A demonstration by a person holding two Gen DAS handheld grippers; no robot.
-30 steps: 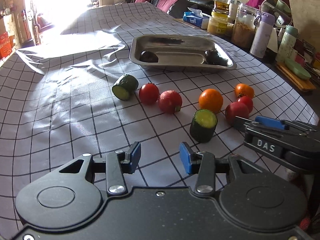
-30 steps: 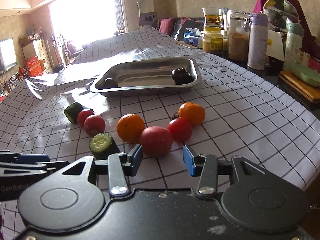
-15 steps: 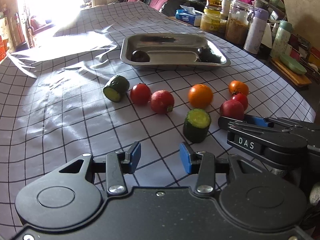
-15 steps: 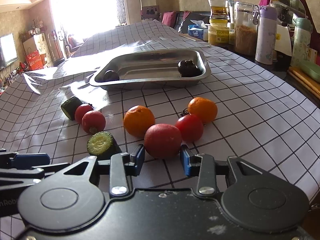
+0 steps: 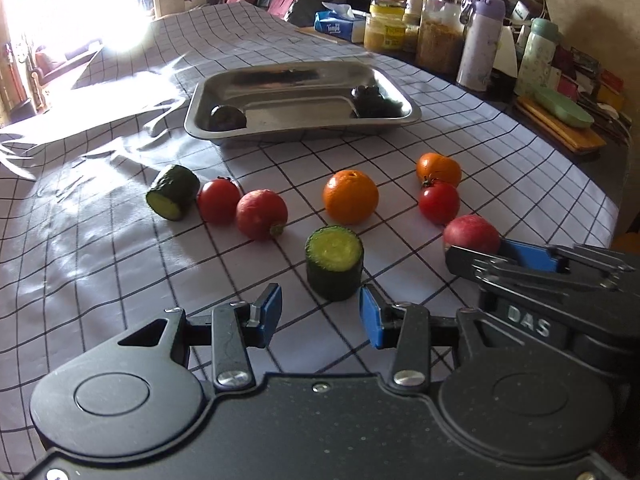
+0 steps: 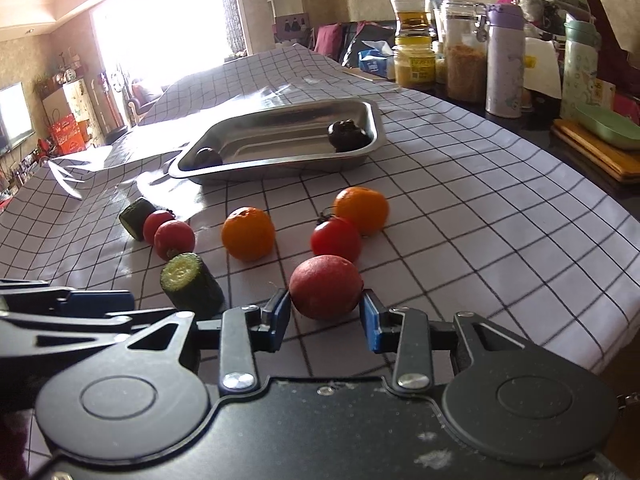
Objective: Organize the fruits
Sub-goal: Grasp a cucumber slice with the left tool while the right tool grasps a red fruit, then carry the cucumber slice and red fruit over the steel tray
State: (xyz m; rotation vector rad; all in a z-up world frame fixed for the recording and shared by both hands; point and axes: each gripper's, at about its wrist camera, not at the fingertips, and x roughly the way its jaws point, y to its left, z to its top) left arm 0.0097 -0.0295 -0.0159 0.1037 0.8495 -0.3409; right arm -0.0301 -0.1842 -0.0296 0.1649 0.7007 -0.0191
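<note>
Fruits and vegetables lie on a checked tablecloth before a steel tray (image 5: pixel 396 118) (image 6: pixel 280 160) holding two dark fruits. My left gripper (image 5: pixel 320 312) is open, with an upright cucumber piece (image 5: pixel 334 262) just ahead of its tips. My right gripper (image 6: pixel 324 314) is open, its blue pads on either side of a red apple (image 6: pixel 325 286) (image 5: pixel 471 234), close but not clamped. Two oranges (image 6: pixel 248 233) (image 6: pixel 362 209), a tomato (image 6: pixel 335 238), a red fruit (image 6: pixel 174 239), another tomato (image 5: pixel 218 206) and a second cucumber piece (image 5: pixel 173 192) lie between.
Jars, bottles and a tissue box (image 5: pixel 436 36) line the far right table edge, beside a wooden board with a green dish (image 6: pixel 608 128). The cloth is wrinkled at the far left (image 5: pixel 80 136). The table's right edge (image 6: pixel 600 360) is near my right gripper.
My right gripper moved forward until the red apple sits between its pads, and the pads narrowed a little. My left gripper moved closer to the upright cucumber piece.
</note>
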